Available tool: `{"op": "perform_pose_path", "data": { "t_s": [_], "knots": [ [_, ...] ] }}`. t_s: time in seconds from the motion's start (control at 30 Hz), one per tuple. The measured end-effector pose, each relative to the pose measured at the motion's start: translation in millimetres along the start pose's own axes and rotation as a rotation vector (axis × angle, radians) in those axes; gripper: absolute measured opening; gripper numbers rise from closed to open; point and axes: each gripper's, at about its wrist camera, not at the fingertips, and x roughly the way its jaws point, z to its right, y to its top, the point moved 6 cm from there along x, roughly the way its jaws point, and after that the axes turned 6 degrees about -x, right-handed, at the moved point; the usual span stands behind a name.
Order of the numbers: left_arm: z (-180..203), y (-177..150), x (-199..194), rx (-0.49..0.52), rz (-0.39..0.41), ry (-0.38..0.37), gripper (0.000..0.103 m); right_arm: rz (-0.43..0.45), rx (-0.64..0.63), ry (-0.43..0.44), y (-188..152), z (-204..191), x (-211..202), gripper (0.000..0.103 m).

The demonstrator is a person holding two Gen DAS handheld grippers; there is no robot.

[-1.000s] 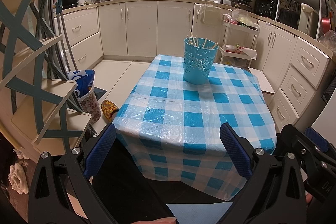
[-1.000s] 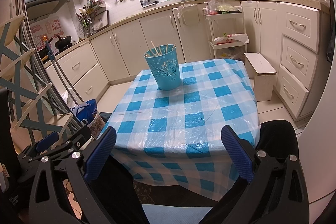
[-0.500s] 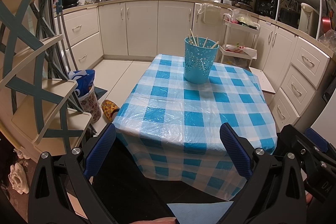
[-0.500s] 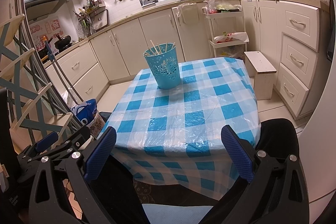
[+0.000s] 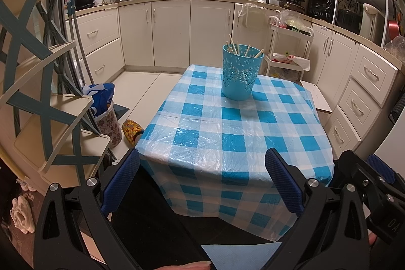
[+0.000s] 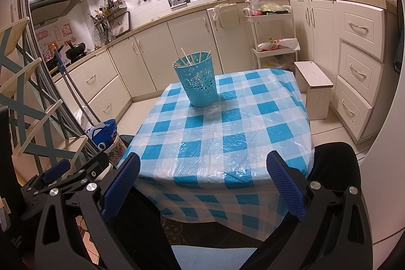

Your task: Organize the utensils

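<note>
Turquoise cup [image 5: 241, 75] of chopsticks [image 5: 234, 47] stands upright on checked table [image 5: 227, 138] — both grippers' fingers [image 5: 121, 182] spread wide, empty.

Counted on the checked table [image 5: 235, 138], by kind:

- One turquoise cup [image 5: 241, 72], toward the table's far end.
- About six chopsticks [image 5: 234, 47] upright in that cup; exact number unclear.
- Two grippers at the table's near edge: left gripper [image 5: 202, 181], right gripper [image 6: 203, 180], each with two blue pads spread apart.
- One white stool [image 6: 315, 86] right of the table.
</note>
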Motion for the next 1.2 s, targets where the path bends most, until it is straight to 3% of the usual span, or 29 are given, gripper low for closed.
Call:
{"op": "perform_pose_path", "data": {
  "t_s": [0.97,1.1,1.2],
  "knots": [
    [-0.9,-1.3,0.2,-0.005,-0.009,-0.001,0.095,-0.003,0.001,0.001,0.4,0.3,-0.2,0.096],
    [-1.4,-3.5,0.4,-0.013,-0.011,-0.042,0.095,-0.002,0.001,0.001,0.5,0.4,-0.4,0.096],
    [-1.2,-4.8,-7.7,0.0,0.033,-0.068,0.095,-0.003,0.002,0.001,0.7,0.1,-0.1,0.096]
  ]
}}
